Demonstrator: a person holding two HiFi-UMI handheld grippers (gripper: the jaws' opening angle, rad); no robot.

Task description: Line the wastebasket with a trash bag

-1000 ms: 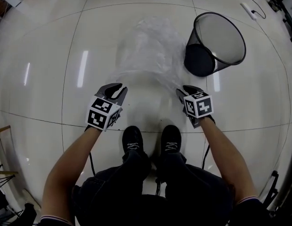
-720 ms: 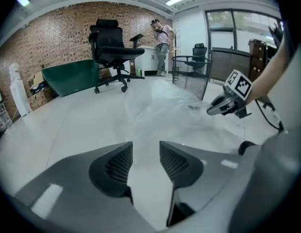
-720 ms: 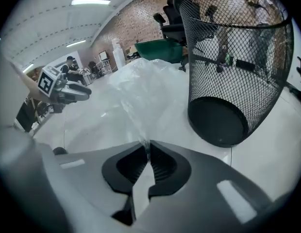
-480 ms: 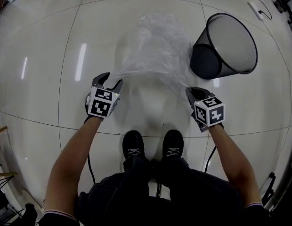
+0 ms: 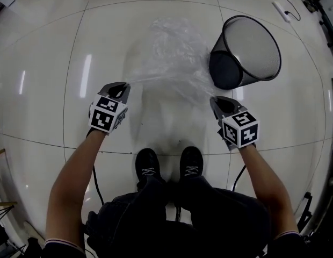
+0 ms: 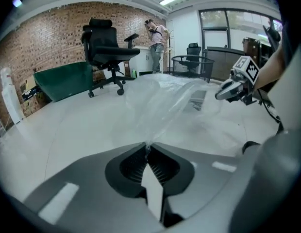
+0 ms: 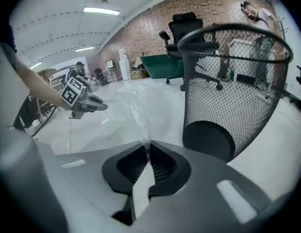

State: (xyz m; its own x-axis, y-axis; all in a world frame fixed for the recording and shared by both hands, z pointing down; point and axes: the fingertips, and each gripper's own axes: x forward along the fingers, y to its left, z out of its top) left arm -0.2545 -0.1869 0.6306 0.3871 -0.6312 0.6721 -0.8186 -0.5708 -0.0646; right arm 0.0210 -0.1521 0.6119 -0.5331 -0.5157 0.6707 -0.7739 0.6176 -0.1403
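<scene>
A clear plastic trash bag point(image 5: 174, 58) lies spread on the white floor, pulled taut toward me between both grippers. My left gripper point(image 5: 121, 88) has just closed its jaws and is shut on the bag's near left corner point(image 6: 147, 147). Shut on the near right corner point(image 7: 147, 144) is my right gripper point(image 5: 217, 102). The black mesh wastebasket point(image 5: 247, 50) stands tilted to the right of the bag, just beyond the right gripper, and it looms close in the right gripper view point(image 7: 238, 91). Each gripper shows in the other's view, the right gripper point(image 6: 233, 89) and the left gripper point(image 7: 92, 103).
My shoes point(image 5: 147, 163) stand between the grippers. A black office chair point(image 6: 109, 47) and a green bin point(image 6: 63, 79) stand by the brick wall. A person point(image 6: 155, 38) stands far back. A power strip point(image 5: 282, 12) lies beyond the wastebasket.
The left gripper has shifted left and gone from open to shut on the bag's corner. The right gripper has risen with its corner. The bag's near edge is stretched wider.
</scene>
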